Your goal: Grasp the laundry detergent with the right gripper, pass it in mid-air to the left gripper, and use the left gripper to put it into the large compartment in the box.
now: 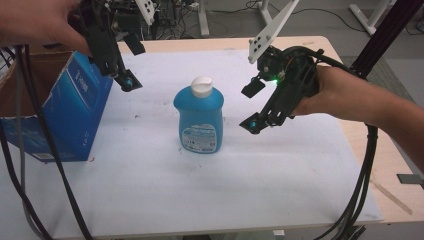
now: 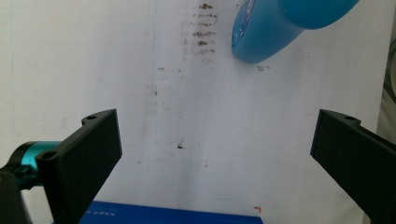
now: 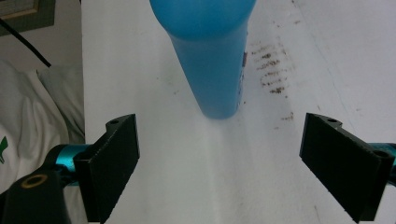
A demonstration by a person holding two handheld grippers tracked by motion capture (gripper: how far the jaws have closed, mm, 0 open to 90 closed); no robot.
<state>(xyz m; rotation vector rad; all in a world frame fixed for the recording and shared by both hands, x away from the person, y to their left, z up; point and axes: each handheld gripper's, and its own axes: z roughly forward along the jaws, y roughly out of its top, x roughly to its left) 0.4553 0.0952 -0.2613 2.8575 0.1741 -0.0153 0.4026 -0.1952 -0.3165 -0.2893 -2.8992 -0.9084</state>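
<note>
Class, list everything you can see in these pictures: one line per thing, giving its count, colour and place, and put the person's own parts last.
bottle: 1, blue with a white cap, upright near the middle of the sheet, between the two tools.
box: 1, blue cardboard, at the left edge of the sheet.
sheet: 1, white with small brown marks, covering most of the table.
table: 1, light wood, showing at the right edge and far side.
cables: several, black, trailing at left and right.
left tool: 1, black, jaws open, raised over the box's right end.
right tool: 1, black, jaws open, right of the bottle, apart from it.
hands: 2, each holding a tool.
</note>
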